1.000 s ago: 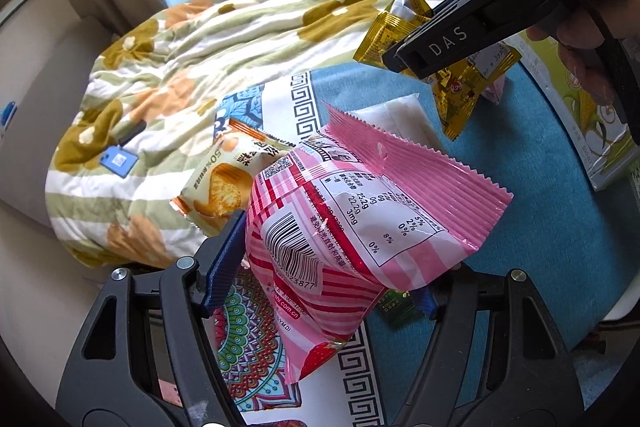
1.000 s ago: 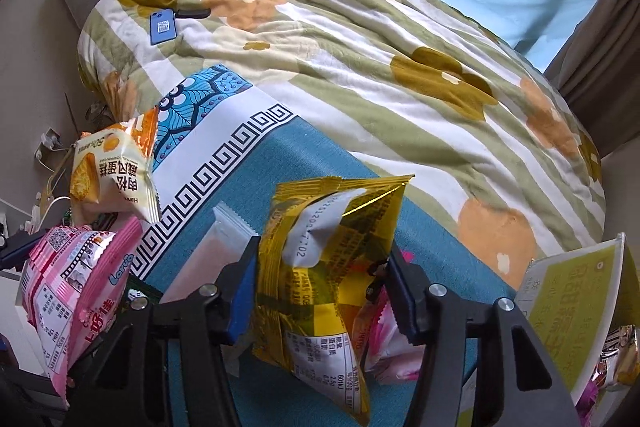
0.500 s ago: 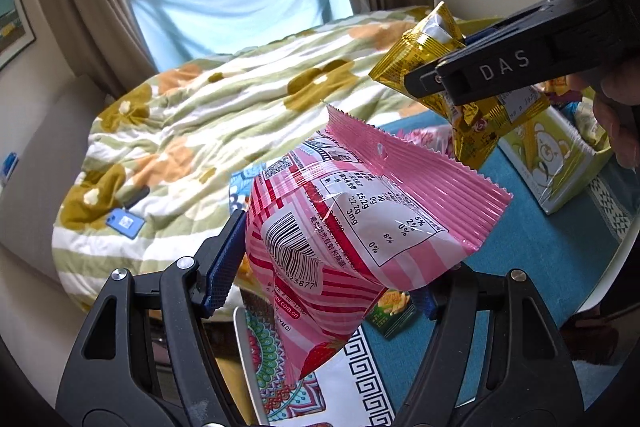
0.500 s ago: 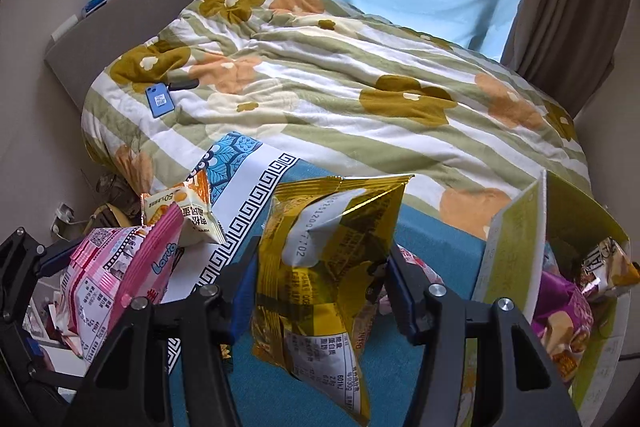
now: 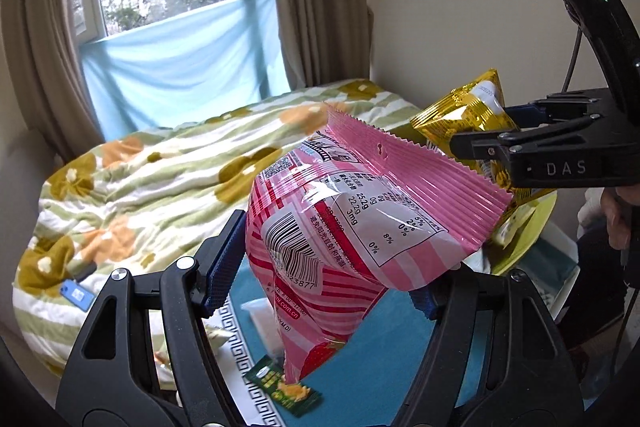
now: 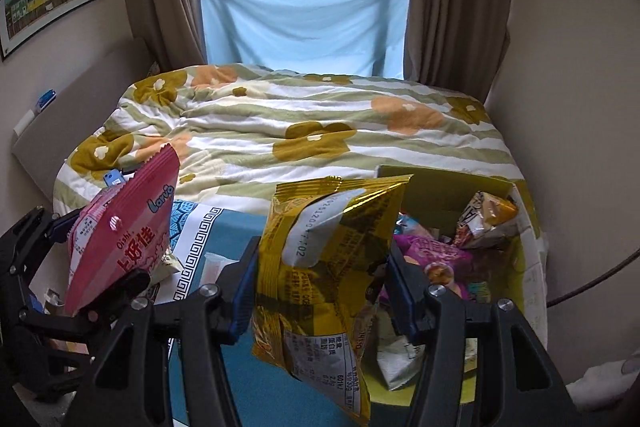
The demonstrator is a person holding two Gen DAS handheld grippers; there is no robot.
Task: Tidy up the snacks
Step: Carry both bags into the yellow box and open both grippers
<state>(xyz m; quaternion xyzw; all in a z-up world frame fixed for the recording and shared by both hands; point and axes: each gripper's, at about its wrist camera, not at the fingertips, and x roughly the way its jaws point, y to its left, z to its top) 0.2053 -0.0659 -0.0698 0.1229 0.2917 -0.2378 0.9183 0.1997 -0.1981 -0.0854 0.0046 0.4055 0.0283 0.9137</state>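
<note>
My left gripper (image 5: 324,267) is shut on a pink striped snack bag (image 5: 352,223) and holds it up above the blue cloth. The pink bag also shows at the left of the right wrist view (image 6: 124,239). My right gripper (image 6: 324,291) is shut on a gold snack bag (image 6: 324,267), held in the air beside an open yellow box (image 6: 440,187) that holds several snack packs. The gold bag (image 5: 472,111) and right gripper (image 5: 480,147) appear at the right of the left wrist view, over the box rim (image 5: 532,227).
A blue cloth with a white key-pattern border (image 6: 200,231) covers the table. A small green packet (image 5: 284,391) and a pale sachet (image 5: 260,311) lie on it. A bed with a flowered quilt (image 6: 300,119) lies beyond, under a window.
Both grippers have lifted and tilted up with their bags. The right gripper has carried the gold bag toward the yellow box, which has come into full view.
</note>
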